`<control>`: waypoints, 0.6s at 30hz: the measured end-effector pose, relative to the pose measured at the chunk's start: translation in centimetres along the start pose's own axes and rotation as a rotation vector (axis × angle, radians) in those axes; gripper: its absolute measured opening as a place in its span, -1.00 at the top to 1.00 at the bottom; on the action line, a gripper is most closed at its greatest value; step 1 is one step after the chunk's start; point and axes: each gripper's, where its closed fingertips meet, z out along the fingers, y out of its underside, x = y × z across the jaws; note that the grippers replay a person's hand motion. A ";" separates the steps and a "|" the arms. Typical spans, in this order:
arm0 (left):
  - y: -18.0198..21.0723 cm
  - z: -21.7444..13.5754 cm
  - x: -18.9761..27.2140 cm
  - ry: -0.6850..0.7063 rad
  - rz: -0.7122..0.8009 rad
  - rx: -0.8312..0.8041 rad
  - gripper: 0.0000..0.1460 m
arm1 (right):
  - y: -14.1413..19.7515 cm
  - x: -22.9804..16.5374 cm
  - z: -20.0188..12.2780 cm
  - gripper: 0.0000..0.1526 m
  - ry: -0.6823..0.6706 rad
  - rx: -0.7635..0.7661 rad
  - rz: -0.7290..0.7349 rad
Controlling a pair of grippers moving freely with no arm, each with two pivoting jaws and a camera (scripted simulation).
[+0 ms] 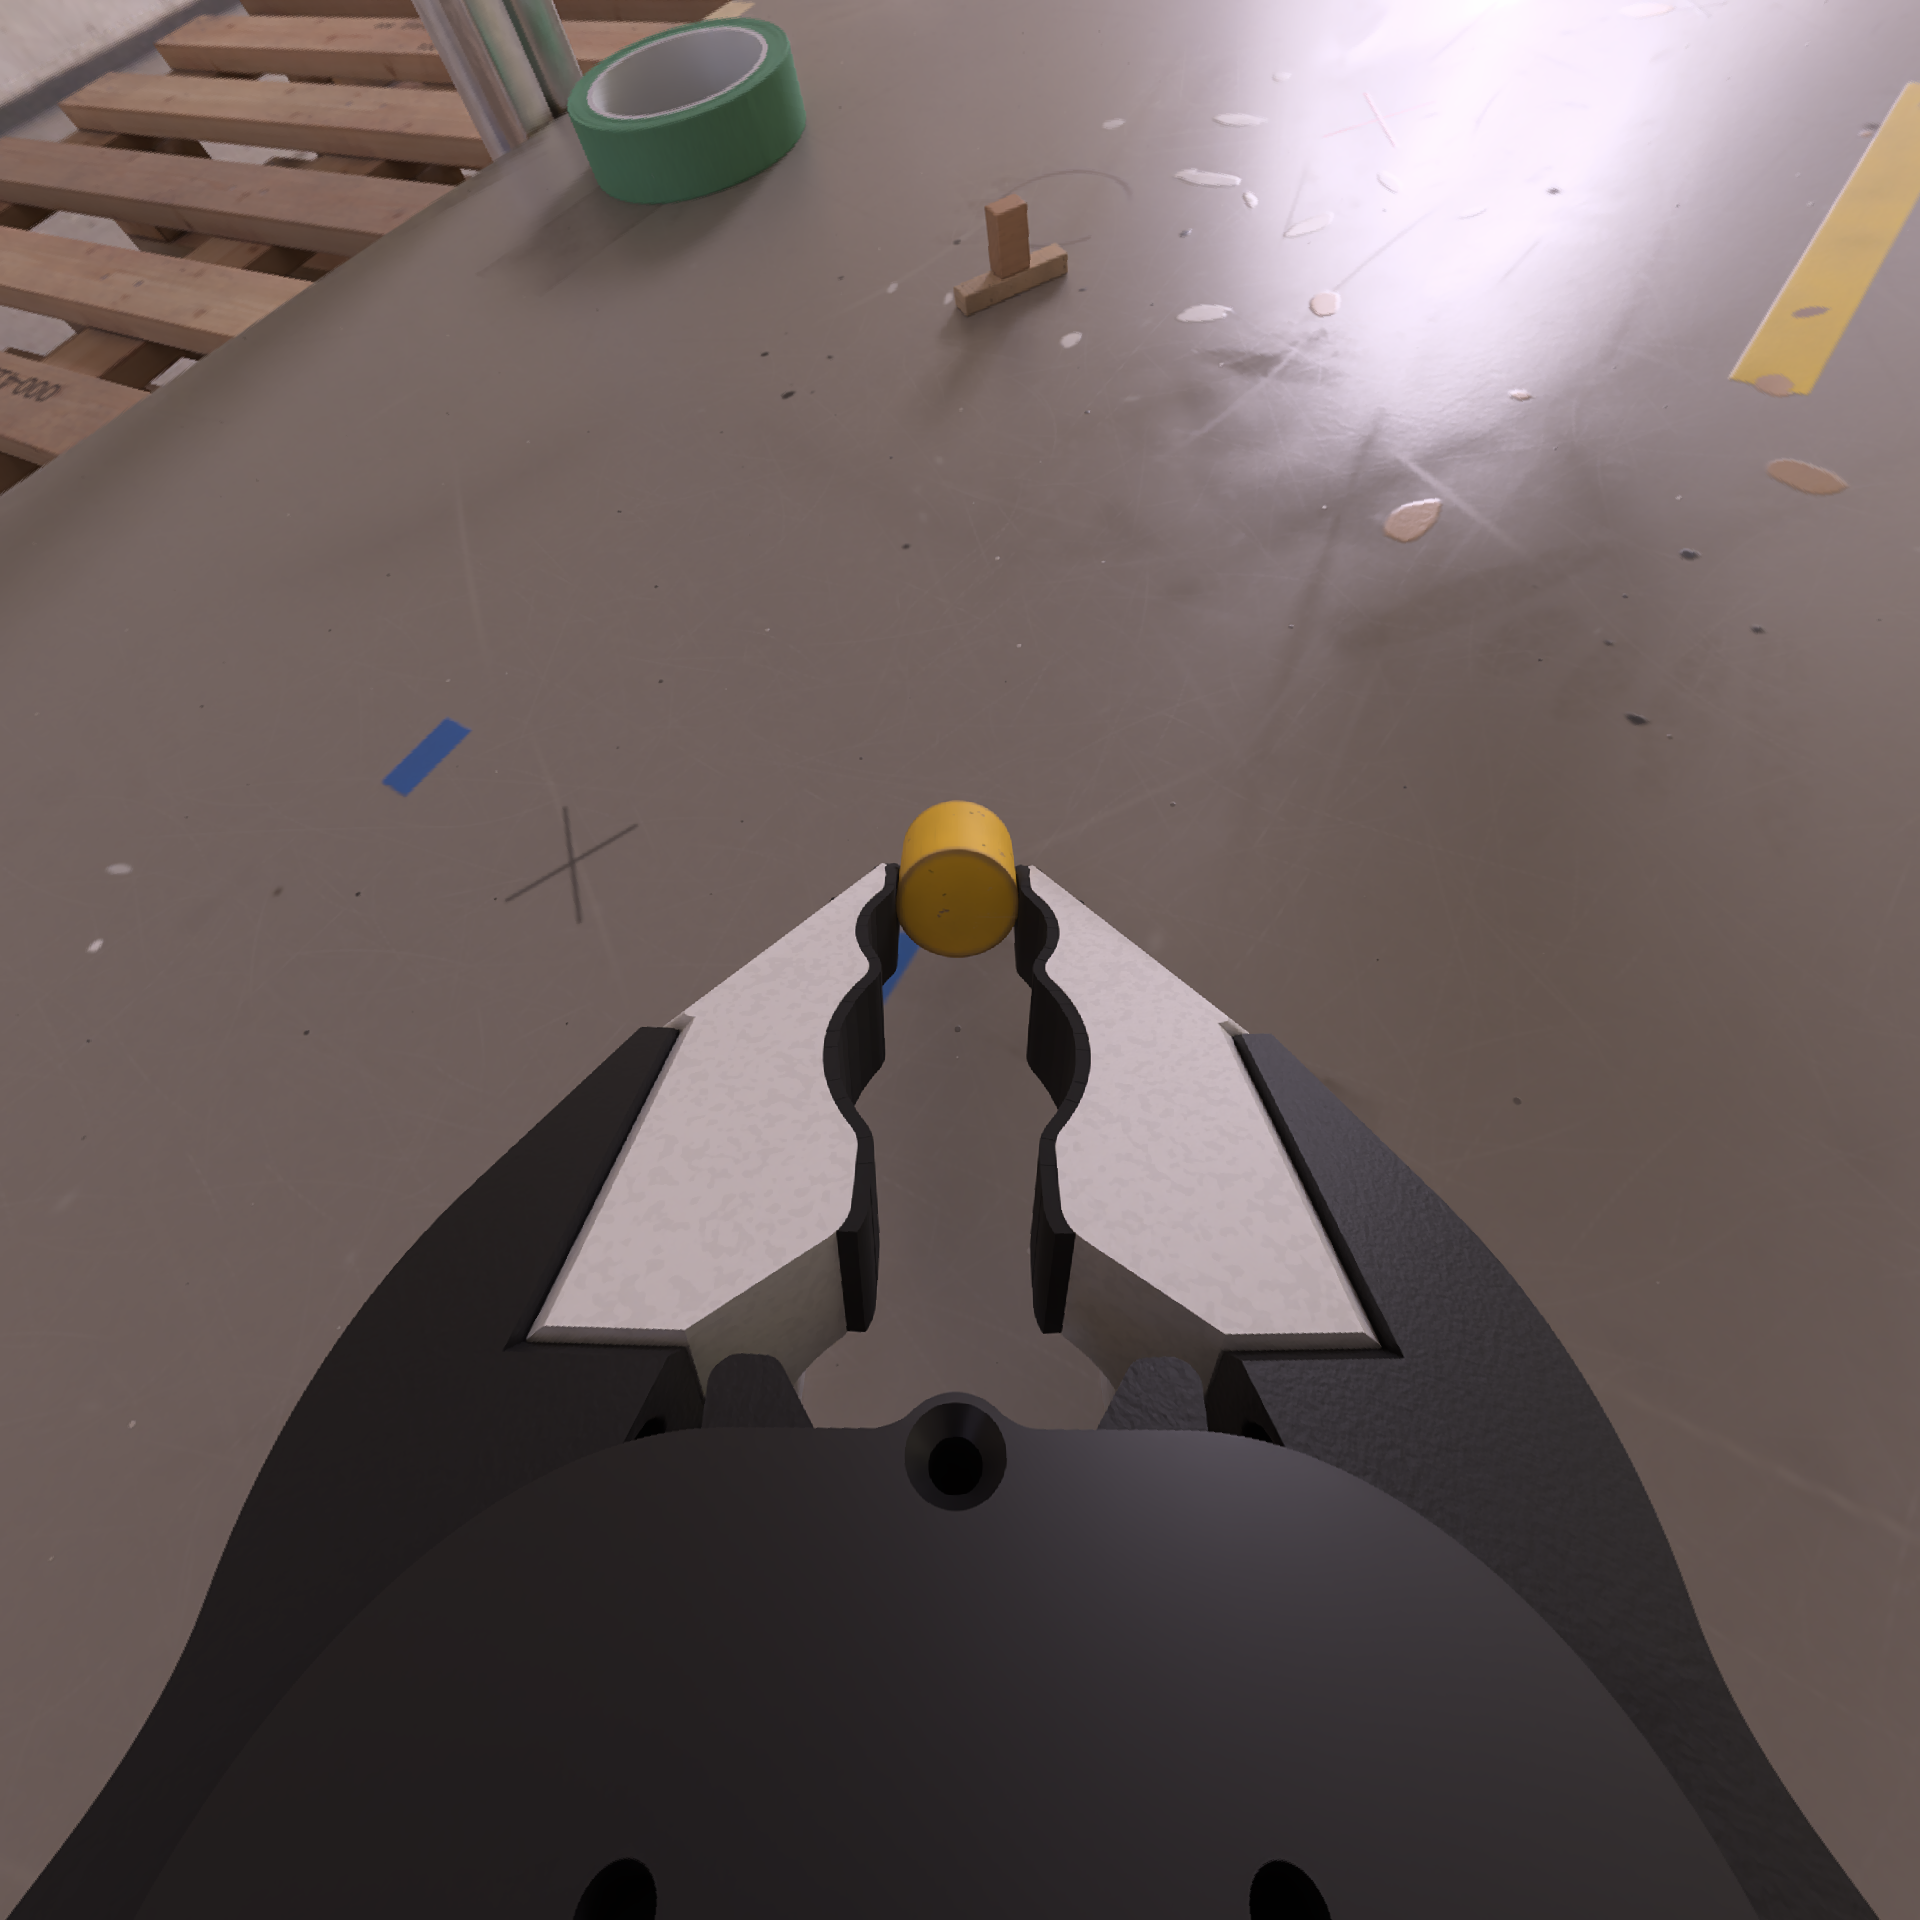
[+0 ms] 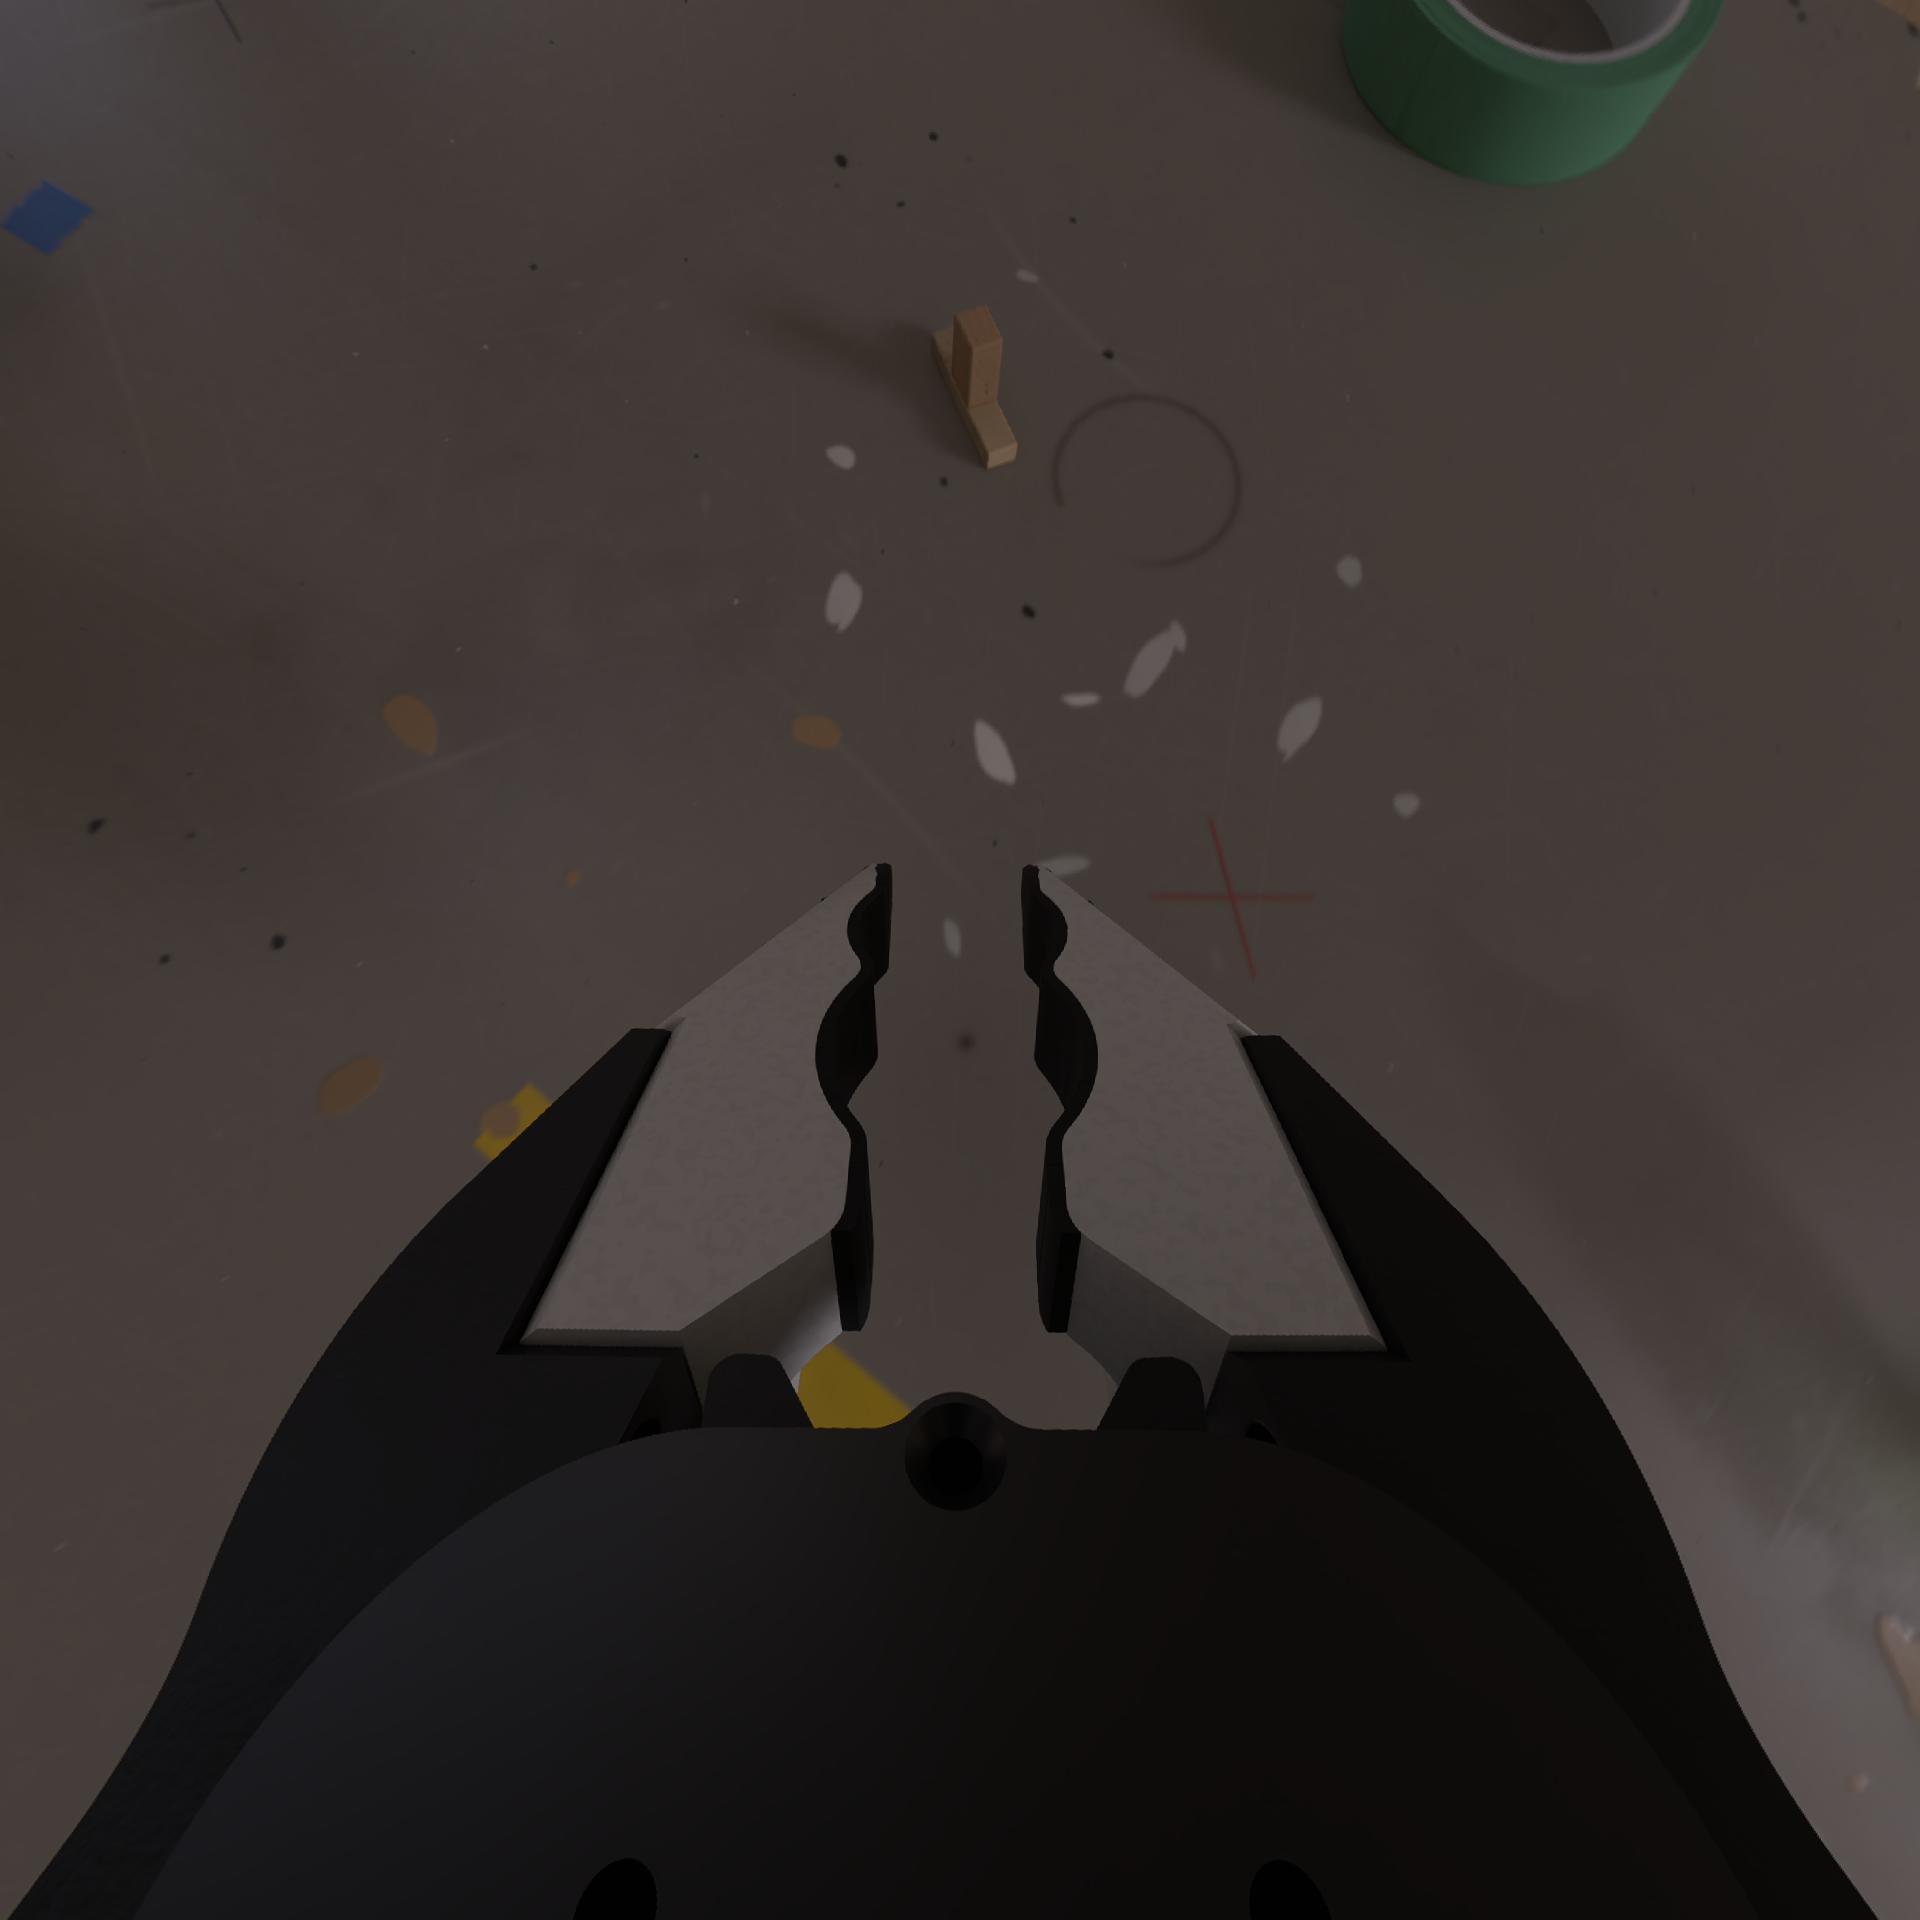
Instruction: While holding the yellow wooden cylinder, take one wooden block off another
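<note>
The left tool (image 1: 957, 891) pinches the yellow wooden cylinder (image 1: 956, 879) at its tips, raised off the desk (image 1: 1351, 831). The right tool (image 2: 956, 883) hangs empty, jaws narrowly parted. Near the green tape roll (image 2: 1517, 94), an upright block (image 2: 979, 358) stands on a flat block (image 2: 992, 436). Best to widen slightly, grip the upright one and lift straight.

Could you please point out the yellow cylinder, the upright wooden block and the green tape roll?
yellow cylinder (image 1: 956, 902): left wrist view, its round end face.
upright wooden block (image 1: 1007, 239): left wrist view, its front face.
green tape roll (image 1: 691, 130): left wrist view, its outer wall.
</note>
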 end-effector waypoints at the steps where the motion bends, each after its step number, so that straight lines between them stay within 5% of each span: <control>1: 0.0 0.0 0.0 -0.001 0.001 -0.003 0.71 | -0.4 0.1 0.5 0.67 0.000 -0.003 -0.021; 12: 0.0 0.2 0.0 0.016 -0.013 -0.005 0.71 | -4.6 0.2 8.2 0.66 -0.087 -0.072 -0.240; 18: -0.1 0.1 0.0 0.029 -0.016 0.003 0.71 | -5.3 1.4 9.8 0.65 -0.082 -0.082 -0.274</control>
